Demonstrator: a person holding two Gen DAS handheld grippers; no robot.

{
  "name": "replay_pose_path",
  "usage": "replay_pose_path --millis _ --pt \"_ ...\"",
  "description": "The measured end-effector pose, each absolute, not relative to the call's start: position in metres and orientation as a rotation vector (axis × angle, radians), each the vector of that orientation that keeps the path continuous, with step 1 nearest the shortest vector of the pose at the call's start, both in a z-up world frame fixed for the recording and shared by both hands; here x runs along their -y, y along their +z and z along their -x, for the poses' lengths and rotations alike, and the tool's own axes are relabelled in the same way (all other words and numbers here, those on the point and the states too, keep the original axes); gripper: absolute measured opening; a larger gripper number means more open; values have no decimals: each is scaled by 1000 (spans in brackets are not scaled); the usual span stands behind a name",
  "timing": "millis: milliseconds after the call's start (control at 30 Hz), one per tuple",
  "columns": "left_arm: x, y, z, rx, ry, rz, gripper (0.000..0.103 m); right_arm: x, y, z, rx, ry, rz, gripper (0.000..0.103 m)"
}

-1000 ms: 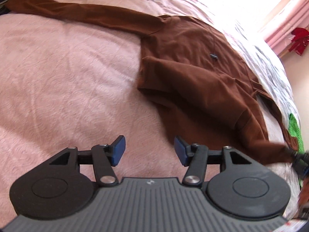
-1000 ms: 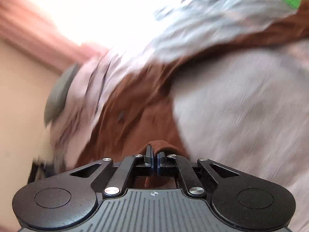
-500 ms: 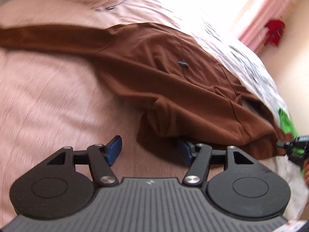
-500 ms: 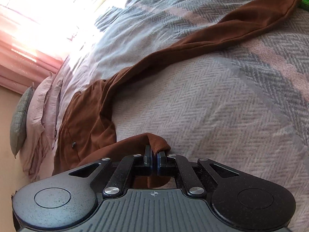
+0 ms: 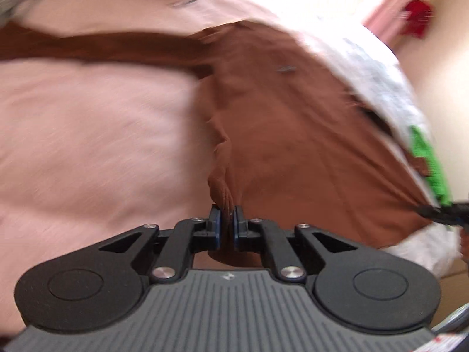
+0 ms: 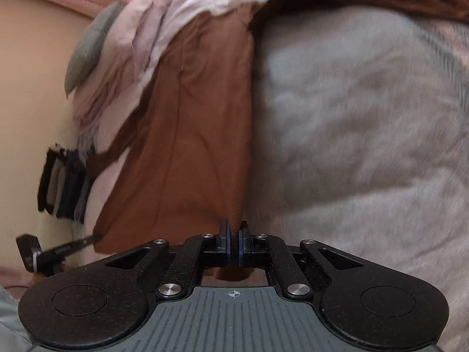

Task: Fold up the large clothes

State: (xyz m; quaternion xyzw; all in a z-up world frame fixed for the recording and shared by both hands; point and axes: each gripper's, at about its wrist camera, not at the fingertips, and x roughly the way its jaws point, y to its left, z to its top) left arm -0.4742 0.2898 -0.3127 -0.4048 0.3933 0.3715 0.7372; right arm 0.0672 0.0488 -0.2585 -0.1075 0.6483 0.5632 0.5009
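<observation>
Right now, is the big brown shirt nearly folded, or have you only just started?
Only just started. Done: both corners of the brown shirt are gripped. The left gripper has just closed on one bottom corner, and the right gripper pinches the other. In hand: the hem is pulled taut between them. Left: no fold shows yet, and both sleeves lie stretched out on the bed.

Shirt (image 5: 293,146): spread on bed (image 5: 88,146), ahead of fingers (image 5: 215,220).
Sleeve (image 5: 102,50): stretched left, beyond fingers.

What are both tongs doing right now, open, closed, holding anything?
Left tongs: have just closed, pinching a fold of the brown shirt.
Right tongs: closed on another edge of that shirt.
</observation>
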Motion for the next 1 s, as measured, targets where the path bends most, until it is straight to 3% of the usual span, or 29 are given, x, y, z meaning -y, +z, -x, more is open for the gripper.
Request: replay_pose_path --millis 33,100,200,267,333,400,433,467,500,533,600,767,800,867,900,933,967,1000 --pt "-289 -322 484 -898 861 926 4 -47 -271 -60 -1584 1334 316 3" --pt "-287 -343 490 -944 920 957 5 -45 -304 -50 -1635 1201 480 25" --pt "-289 -362 492 -929 894 1016 14 -34 -316 -58 -1665 1138 359 33" --pt "-289 -362 493 -865 894 1018 34 -28 -312 -65 -1653 1118 222 47" --pt "-291 -362 493 -831 899 976 54 -26 -313 -67 -1606 1118 135 54" --pt "-297 -372 490 -840 906 974 54 -28 -322 -62 -1595 1115 100 54" --pt "-300 -379 487 -850 905 989 49 -29 -325 -57 -1588 1121 91 53" --pt "-299 -383 484 -854 903 988 35 -31 -325 -49 -1574 1142 107 31" --pt "-298 -385 481 -864 898 972 24 -36 -324 -41 -1567 1168 165 2" --pt "-295 -385 478 -874 880 963 7 -40 -322 -37 -1558 1179 205 0" --pt "-291 -377 481 -840 869 965 3 -37 -305 -40 -1504 1207 209 0" --pt "-274 -360 495 -775 863 965 5 -36 -293 -40 -1499 1193 274 0" --pt "-272 -367 493 -820 872 955 8 -43 -301 -39 -1550 1153 312 3" --pt "-272 -379 494 -874 873 978 15 -55 -304 -36 -1576 1100 372 25" --pt "-275 -378 500 -859 861 1003 17 -57 -301 -36 -1575 1101 381 30" --pt "-278 -376 506 -852 846 1030 24 -58 -296 -36 -1575 1087 383 41" --pt "-283 -371 517 -847 837 1049 33 -58 -291 -39 -1575 1066 376 45" --pt "-288 -366 529 -842 847 1045 36 -58 -286 -43 -1570 1033 362 45"
